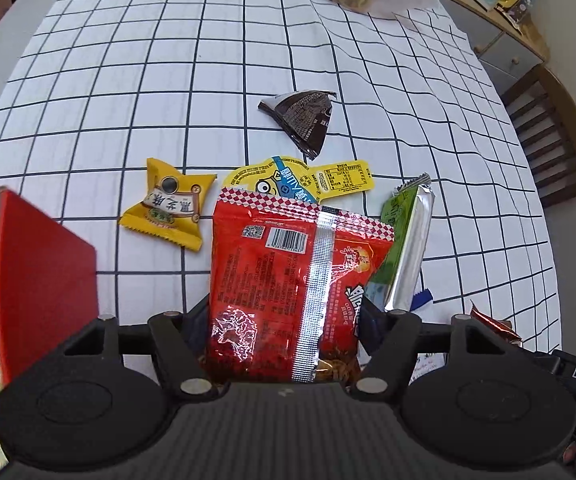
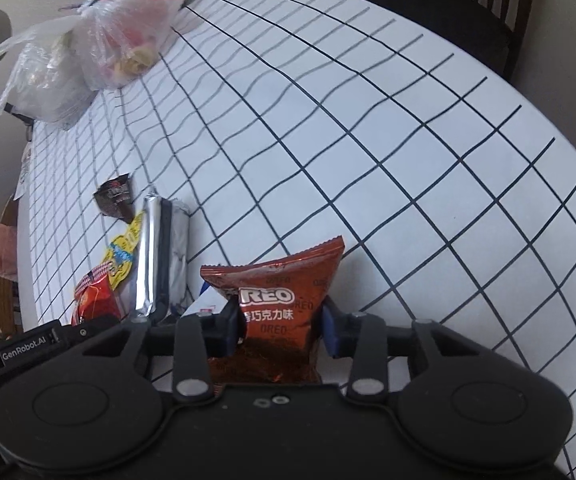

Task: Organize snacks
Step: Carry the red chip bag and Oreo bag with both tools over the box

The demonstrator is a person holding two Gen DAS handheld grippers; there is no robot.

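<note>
In the left wrist view my left gripper [image 1: 283,320] is shut on a red foil snack packet [image 1: 271,264], held back side up with its barcode and silver seam showing. Beyond it on the checked tablecloth [image 1: 147,80] lie a yellow packet [image 1: 167,208], a yellow lidded snack with a cartoon face [image 1: 300,178], a dark triangular packet [image 1: 304,120] and a green-and-silver packet [image 1: 404,240]. The right wrist view shows my right gripper [image 2: 281,324] shut on a brown Oreo packet [image 2: 283,276], its blue pads pressing both sides.
A red box flap [image 1: 39,272] stands at the left. A plastic bag of food [image 2: 87,52] sits at the table's far end. Wooden chairs [image 1: 548,136] [image 2: 448,12] stand beside the table. A silver packet [image 2: 155,256] lies left of the Oreo packet.
</note>
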